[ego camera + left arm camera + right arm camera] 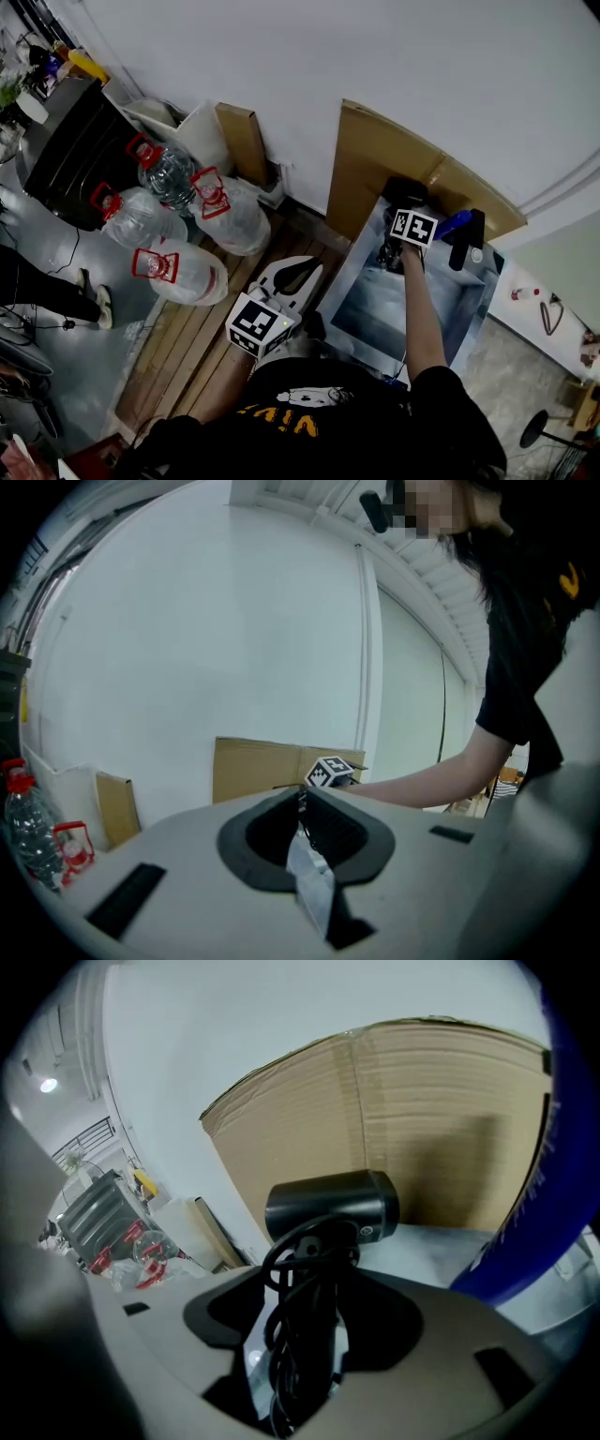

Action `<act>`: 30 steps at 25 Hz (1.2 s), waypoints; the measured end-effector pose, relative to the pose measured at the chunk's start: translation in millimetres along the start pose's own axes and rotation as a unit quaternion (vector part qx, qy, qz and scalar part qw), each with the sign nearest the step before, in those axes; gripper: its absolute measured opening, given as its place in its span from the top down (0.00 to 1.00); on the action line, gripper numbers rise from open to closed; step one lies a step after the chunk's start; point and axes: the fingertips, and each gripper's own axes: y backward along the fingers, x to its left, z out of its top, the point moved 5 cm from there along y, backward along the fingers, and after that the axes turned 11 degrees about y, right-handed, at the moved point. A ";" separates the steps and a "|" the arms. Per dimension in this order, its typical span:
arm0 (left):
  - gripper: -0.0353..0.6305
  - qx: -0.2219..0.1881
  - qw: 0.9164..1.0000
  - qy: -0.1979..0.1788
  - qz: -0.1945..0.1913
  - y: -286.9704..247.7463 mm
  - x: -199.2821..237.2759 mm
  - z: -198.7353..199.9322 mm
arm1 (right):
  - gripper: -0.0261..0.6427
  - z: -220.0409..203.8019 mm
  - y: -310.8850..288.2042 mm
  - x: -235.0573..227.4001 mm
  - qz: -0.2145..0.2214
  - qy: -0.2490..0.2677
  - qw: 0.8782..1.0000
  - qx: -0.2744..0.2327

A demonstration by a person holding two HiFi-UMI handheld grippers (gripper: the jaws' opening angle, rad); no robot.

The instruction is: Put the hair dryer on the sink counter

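Observation:
The black hair dryer stands upright on the pale sink counter, its cord wound round the handle, in front of a cardboard sheet. Its handle rises between the jaws of my right gripper, which stand wide with a gap showing beside the handle, so the gripper is open. From the head view the right gripper reaches over the far edge of the steel sink, where the hair dryer shows as a dark shape. My left gripper hangs low by my body, shut on nothing.
A blue object and a black one stand right of the hair dryer. Cardboard leans on the wall behind the sink. Several water jugs with red handles lie on the floor at left, beside a black rack.

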 end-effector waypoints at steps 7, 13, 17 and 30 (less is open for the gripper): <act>0.90 -0.005 1.000 -0.001 0.000 -2.8 -0.4 2.5 | 0.60 -0.5 8.0 1.6 -0.003 0.009 1.000 -0.008; 0.90 -0.007 1.000 0.003 0.001 -4.0 -0.7 1.5 | 0.59 -2.4 11.4 2.7 0.006 0.006 1.000 -0.011; 0.90 -0.006 1.000 0.005 0.003 -2.6 -0.7 0.4 | 0.59 -2.8 14.9 2.3 0.000 0.011 1.000 -0.014; 0.90 -0.009 1.000 0.000 -0.009 -2.2 -3.5 -1.8 | 0.60 -9.5 47.2 2.5 -0.012 0.011 0.999 -0.050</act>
